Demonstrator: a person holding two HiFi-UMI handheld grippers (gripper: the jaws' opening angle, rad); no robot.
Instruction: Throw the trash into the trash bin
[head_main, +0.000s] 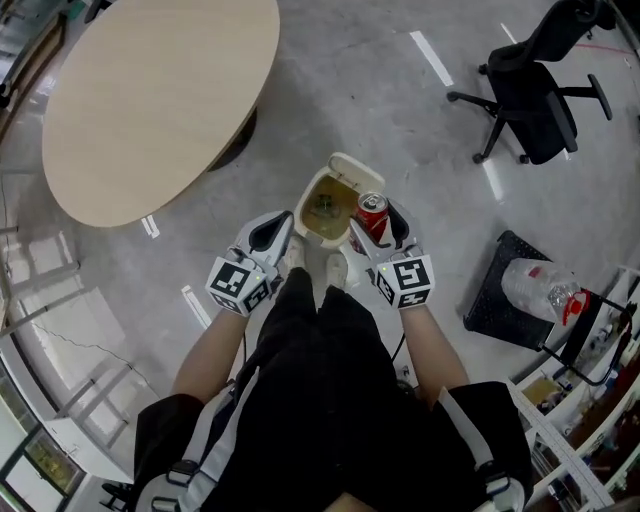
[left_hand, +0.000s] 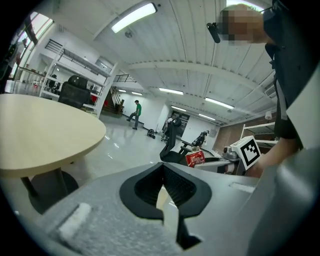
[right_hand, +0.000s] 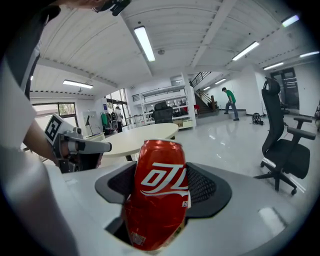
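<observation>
While the person is standing over a small cream trash bin (head_main: 303, 216) on the grey floor, just ahead of their shoes, the bin's lid is lying swung back at its far edge. The bin's inside is showing yellowish brown, with a few dark scraps at the bottom that are too small to identify.

The right gripper (head_main: 379, 223) is gripping a red cola can (head_main: 372, 211) between its two black pads, jaws spread wide around the can's body. The can is hovering right at the bin's right-hand rim, above it. In the right gripper view the right gripper (right_hand: 163, 186) is clamping the cola can (right_hand: 157, 192) by its sides. The can's long axis is running along the jaws, with its top end pointing away from the hand, past the jaw tips, and tilting slightly upward.

The left gripper (head_main: 272, 232) is hanging just beside the bin's left rim. Seen in its own view, the left gripper (left_hand: 162, 187) is keeping its jaws together at the tips, holding nothing recognisable.
</observation>
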